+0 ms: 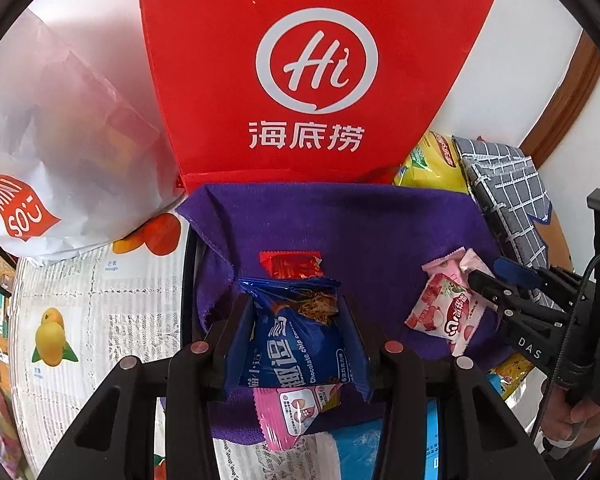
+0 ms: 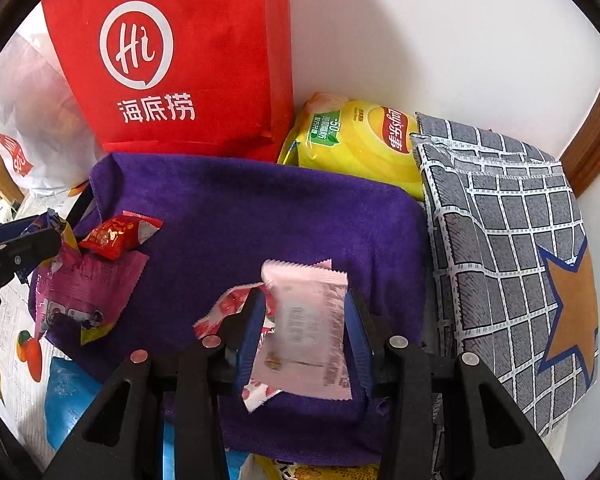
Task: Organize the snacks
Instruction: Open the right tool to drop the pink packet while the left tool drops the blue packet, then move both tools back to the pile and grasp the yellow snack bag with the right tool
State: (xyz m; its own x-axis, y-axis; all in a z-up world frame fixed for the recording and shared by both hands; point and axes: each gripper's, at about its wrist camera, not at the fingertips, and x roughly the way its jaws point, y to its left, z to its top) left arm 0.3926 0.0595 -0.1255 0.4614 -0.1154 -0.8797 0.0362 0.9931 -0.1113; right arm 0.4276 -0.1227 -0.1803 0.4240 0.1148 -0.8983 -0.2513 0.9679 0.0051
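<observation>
Two packets gripped, both hovering over the purple towel [image 2: 228,216].
Left gripper [image 1: 298,332] clamps the glossy blue cookie packet [image 1: 300,336] above the towel's left side, crinkled and puffy, a magenta sachet [image 1: 296,408] under it. Right gripper [image 2: 304,328] pinches a pale pink wafer packet [image 2: 308,320] near the towel's front. Slick film could slide from the pads and scatter onto the red candy [image 2: 118,236].
</observation>
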